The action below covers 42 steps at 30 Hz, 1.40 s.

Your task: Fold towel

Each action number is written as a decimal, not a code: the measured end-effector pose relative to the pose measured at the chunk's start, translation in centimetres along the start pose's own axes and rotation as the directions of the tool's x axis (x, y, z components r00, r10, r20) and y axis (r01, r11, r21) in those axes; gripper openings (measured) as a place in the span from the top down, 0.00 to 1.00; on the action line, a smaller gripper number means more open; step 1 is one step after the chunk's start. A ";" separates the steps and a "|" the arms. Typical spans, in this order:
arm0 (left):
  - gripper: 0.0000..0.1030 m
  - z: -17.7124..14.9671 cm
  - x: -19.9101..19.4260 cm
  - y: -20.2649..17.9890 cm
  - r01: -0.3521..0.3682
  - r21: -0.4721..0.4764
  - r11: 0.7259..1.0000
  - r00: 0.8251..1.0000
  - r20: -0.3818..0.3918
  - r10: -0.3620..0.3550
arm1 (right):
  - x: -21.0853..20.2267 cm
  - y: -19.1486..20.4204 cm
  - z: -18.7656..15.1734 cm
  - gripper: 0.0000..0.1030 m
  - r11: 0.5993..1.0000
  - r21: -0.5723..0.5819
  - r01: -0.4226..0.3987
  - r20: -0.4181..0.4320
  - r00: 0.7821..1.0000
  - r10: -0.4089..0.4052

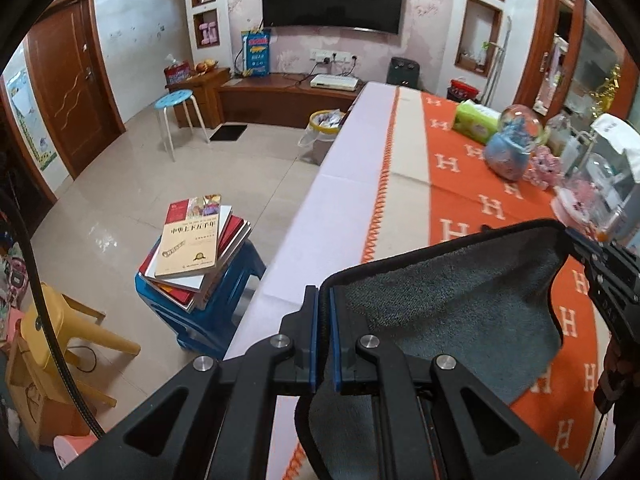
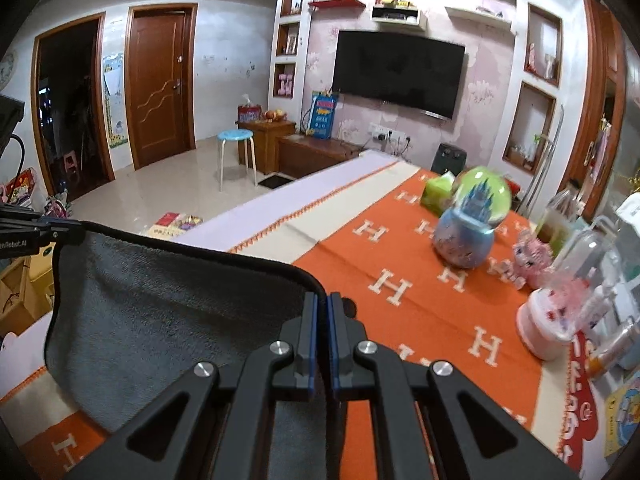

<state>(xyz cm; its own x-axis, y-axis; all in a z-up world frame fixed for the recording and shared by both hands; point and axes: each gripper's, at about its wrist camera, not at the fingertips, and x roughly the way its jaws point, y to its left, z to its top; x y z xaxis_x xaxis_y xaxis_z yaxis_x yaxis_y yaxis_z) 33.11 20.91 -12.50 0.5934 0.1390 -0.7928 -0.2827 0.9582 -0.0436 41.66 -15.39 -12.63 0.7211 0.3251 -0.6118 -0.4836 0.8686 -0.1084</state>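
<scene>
Nearby, snow globe (image 2: 466, 226), tissue pack (image 1: 476, 121)

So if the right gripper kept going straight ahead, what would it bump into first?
Probably nothing close. The right gripper, shut on the towel, points over the bare orange tablecloth; the snow globe sits off to its right. Depth is hard to judge.
</scene>
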 end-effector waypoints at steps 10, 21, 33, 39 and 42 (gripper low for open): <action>0.69 -0.2 4.1 0.9 0.002 -0.032 0.999 0.999 -0.036 -0.003 | 4.1 -0.1 -1.9 0.72 0.997 0.071 0.035 -0.104 0.994 -0.028; 0.34 -0.3 0.1 1.2 -0.030 -0.055 0.998 0.999 -0.025 0.029 | 0.3 -1.0 -0.2 0.41 0.986 0.136 0.098 -0.074 0.993 -0.088; 0.26 -3.3 -8.1 0.9 -0.007 -0.022 1.000 1.000 0.023 0.007 | -8.9 -0.3 -0.1 0.23 0.959 0.236 0.156 -0.036 0.988 -0.152; 0.26 -7.0 -11.8 0.3 0.032 -0.002 0.999 0.999 0.010 -0.032 | -14.7 1.0 -2.8 0.17 0.930 0.301 0.212 -0.066 0.977 -0.202; 0.24 -9.2 -13.3 -0.3 0.049 0.033 0.998 0.999 -0.008 -0.049 | -17.6 1.9 -5.0 0.10 0.910 0.330 0.249 -0.092 0.968 -0.232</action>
<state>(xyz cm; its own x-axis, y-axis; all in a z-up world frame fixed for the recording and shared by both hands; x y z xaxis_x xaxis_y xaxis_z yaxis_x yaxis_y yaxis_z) 18.34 16.51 -7.57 0.6006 0.0904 -0.7944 -0.2286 0.9715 -0.0623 25.59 -21.28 -5.99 0.7649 0.0789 -0.6393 -0.0967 0.9953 0.0071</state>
